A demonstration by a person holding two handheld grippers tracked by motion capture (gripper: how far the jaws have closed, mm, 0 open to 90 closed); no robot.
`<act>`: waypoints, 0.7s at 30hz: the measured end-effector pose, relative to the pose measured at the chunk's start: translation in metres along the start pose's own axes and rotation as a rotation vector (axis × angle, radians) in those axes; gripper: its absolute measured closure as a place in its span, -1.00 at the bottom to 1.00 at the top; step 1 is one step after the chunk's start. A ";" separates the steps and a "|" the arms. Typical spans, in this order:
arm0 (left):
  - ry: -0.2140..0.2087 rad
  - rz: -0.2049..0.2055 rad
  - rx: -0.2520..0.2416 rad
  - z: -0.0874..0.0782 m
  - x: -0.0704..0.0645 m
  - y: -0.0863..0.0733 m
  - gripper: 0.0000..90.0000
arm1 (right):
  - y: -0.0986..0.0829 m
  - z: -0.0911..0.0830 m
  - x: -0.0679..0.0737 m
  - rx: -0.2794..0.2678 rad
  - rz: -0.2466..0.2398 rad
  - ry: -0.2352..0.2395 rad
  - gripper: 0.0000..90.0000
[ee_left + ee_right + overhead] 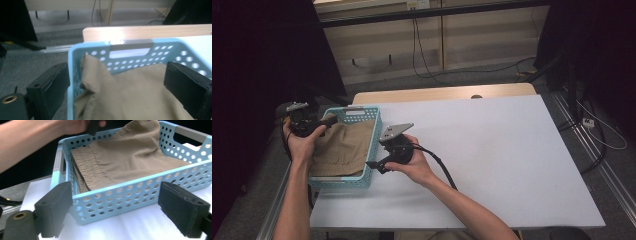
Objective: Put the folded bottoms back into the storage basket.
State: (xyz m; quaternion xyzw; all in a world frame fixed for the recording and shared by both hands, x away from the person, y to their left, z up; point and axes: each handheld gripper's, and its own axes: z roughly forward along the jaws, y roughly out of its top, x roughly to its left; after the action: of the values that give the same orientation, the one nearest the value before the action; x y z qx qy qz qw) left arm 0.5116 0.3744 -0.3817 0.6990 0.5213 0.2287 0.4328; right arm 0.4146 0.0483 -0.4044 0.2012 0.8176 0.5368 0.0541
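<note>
Item: tan cloth [343,147] folded in a blue perforated basket [374,145], at the tabletop's [492,150] left edge.

The cloth is seen directly ahead of and between the left gripper's [330,121] spread jaws, over the basket's far corner. The right gripper [373,164], jaws likewise spread and empty, is held outside the near wall; the left is judged nearer.

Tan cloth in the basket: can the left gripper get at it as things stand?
Probably yes. The left gripper hangs open over the blue basket's far corner, one jaw outside the wall and one above the tan cloth, with nothing covering the cloth.
</note>
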 end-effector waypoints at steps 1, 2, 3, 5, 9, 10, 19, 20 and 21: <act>-0.015 0.013 -0.015 -0.005 -0.003 0.001 -0.90 | -0.001 -0.001 -0.001 0.003 -0.003 -0.008 -0.76; -0.015 0.013 -0.015 -0.005 -0.003 0.001 -0.90 | -0.001 -0.001 -0.001 0.003 -0.003 -0.008 -0.76; -0.025 0.026 -0.018 -0.008 -0.005 0.001 -0.90 | -0.001 -0.002 -0.002 0.004 -0.003 -0.014 -0.77; -0.038 0.042 -0.031 -0.014 -0.009 0.001 -0.90 | -0.002 -0.002 -0.003 0.008 0.000 -0.023 -0.78; -0.073 0.075 -0.049 -0.023 -0.012 -0.005 -0.90 | -0.002 -0.004 -0.002 0.004 -0.010 -0.047 -0.84; -0.075 0.078 -0.056 -0.025 -0.013 -0.007 -0.89 | -0.002 -0.004 -0.002 0.010 -0.012 -0.056 -0.83; -0.055 0.093 -0.062 -0.051 -0.019 -0.017 -0.85 | -0.004 -0.008 -0.002 0.008 -0.015 -0.105 -0.84; -0.055 0.093 -0.062 -0.051 -0.019 -0.017 -0.85 | -0.004 -0.008 -0.002 0.008 -0.015 -0.105 -0.84; -0.055 0.093 -0.067 -0.054 -0.021 -0.017 -0.85 | -0.005 -0.010 -0.001 0.005 -0.014 -0.126 -0.85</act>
State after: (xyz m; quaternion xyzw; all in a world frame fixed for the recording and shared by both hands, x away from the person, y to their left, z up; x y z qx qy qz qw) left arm 0.4537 0.3765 -0.3655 0.7138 0.4680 0.2466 0.4589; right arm 0.4111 0.0381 -0.4049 0.2290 0.8154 0.5204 0.1089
